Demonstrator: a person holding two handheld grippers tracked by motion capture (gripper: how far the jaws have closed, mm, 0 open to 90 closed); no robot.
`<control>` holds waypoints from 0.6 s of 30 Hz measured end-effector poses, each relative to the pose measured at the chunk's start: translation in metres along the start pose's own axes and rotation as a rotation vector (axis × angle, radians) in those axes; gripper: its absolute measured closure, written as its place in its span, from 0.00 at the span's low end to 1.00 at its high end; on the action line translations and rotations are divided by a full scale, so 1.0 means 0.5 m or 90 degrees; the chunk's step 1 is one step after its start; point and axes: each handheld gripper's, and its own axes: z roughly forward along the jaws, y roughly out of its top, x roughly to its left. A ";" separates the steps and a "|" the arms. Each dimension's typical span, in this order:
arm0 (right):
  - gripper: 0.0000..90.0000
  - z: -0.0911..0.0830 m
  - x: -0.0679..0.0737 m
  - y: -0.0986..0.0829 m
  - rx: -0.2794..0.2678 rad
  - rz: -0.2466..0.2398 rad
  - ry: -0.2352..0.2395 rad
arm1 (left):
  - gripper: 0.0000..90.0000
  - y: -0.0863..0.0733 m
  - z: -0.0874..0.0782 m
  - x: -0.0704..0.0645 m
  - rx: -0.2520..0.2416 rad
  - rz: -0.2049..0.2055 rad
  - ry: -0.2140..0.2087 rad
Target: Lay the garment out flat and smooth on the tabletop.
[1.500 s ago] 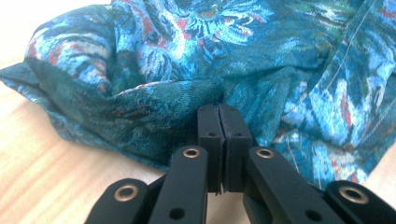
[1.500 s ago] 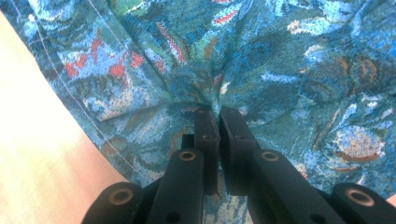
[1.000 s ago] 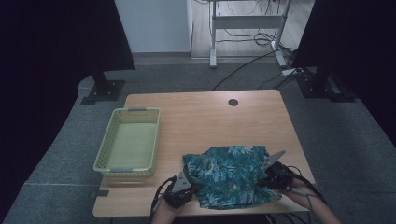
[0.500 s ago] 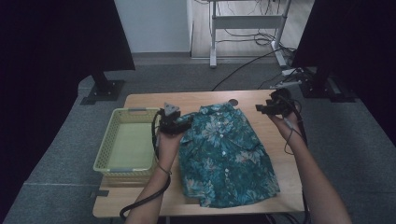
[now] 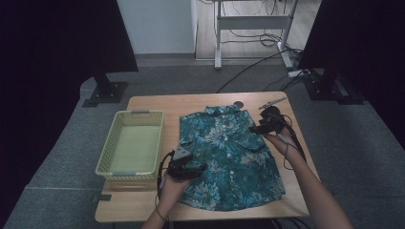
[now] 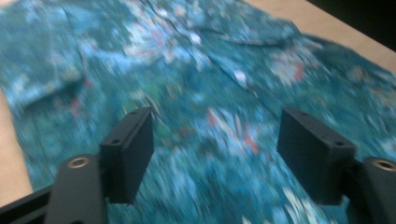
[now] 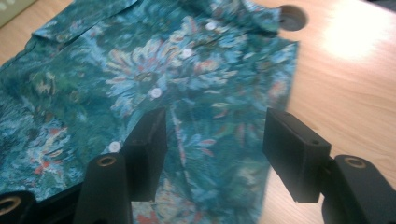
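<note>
Beneath both grippers, a wooden table (image 5: 329, 191) carries a teal floral shirt (image 5: 229, 157) spread flat and button-side up, collar at the far edge and hem toward the person. Beside the shirt, on the left gripper's outer side, sits a pale green basket (image 5: 136, 145). A small round hole (image 7: 292, 17) in the tabletop lies just past the collar.

Over the shirt's near left edge hovers the left gripper (image 5: 187, 170), jaws spread wide and holding nothing. Seen through the left gripper view, the cloth runs under and ahead of its jaws, with a sleeve off to one side; the picture is blurred.

Over the shirt's right shoulder hovers the right gripper (image 5: 260, 128), its jaws likewise apart and empty. Seen through the right gripper view, the button placket (image 7: 156, 92) lies just ahead of and between the jaws, the right sleeve's edge (image 7: 285, 84) beyond the outer jaw, bare wood past that.

The work in hand looks like folding the spread shirt. To do it well, each gripper should probably come down on a side edge, pinch one layer only, and carry the sleeve inward evenly so the cloth stays smooth and the placket stays centred.
</note>
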 end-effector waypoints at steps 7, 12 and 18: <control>0.38 0.054 0.011 0.013 0.031 0.010 0.014 | 0.15 -0.063 -0.021 -0.017 0.021 -0.012 0.007; 0.42 0.097 0.007 0.017 0.055 0.022 0.015 | 0.17 -0.080 -0.023 -0.023 0.020 -0.001 0.010; 0.54 0.161 0.019 0.021 0.077 0.040 0.042 | 0.18 -0.077 -0.033 -0.022 0.005 -0.003 0.005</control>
